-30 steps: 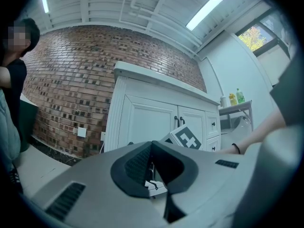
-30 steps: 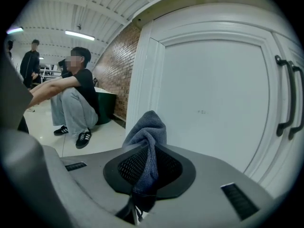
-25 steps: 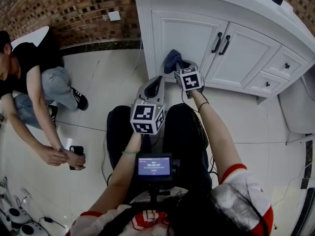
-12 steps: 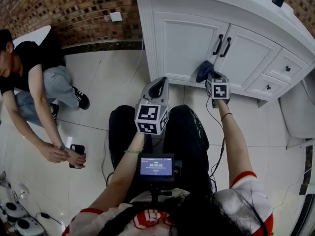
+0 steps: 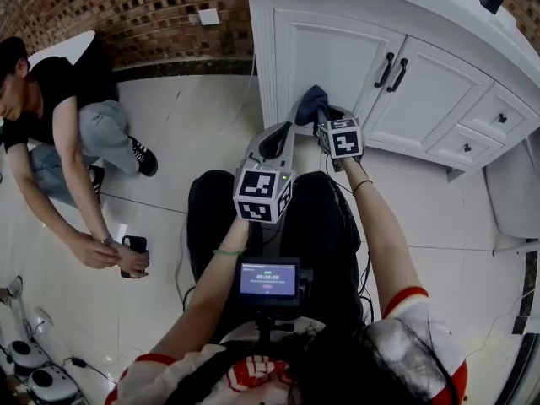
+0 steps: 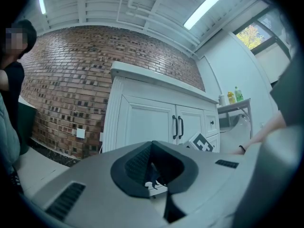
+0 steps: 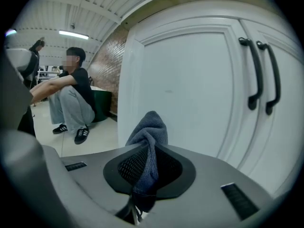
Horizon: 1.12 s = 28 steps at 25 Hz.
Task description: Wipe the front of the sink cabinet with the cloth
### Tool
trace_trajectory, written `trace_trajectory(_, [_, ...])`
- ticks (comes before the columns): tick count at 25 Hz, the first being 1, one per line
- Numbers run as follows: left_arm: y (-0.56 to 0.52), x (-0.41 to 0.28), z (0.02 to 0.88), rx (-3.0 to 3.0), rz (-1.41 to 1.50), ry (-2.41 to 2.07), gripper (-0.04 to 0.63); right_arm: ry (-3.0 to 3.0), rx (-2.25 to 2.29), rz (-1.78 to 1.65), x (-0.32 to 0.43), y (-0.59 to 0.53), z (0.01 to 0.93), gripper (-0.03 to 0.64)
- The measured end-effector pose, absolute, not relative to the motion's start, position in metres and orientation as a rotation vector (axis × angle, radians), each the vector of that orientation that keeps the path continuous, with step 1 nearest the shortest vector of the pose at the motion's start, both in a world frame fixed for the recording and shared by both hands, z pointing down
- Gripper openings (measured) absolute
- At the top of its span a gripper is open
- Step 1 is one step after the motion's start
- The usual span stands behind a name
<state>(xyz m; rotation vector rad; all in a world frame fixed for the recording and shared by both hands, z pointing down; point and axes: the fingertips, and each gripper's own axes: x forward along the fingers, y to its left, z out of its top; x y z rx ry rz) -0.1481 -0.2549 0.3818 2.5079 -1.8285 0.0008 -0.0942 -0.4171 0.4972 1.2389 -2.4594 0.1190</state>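
Clamping the cloth (image 7: 151,132), the right gripper's (image 7: 142,175) jaws hold it against the cabinet (image 7: 190,89) for wiping; the left gripper's (image 6: 152,170) jaws rest together, unused.

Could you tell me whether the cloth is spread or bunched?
Bunched: the cloth rises as a folded peak from the right hand-held gripper.
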Motion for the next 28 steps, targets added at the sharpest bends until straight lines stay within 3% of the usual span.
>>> trace_trajectory(12, [-0.257,-0.147,0.387,2.508,0.021,-1.824,0.023,-2.425,1.057,0.068,-0.162,-0.421,0.531,0.054])
trace_trajectory(28, [-0.261,-0.145,0.388,2.498,0.019,-1.822,0.023,-2.270,1.259,0.130,-0.041,-0.440,0.554,0.054])
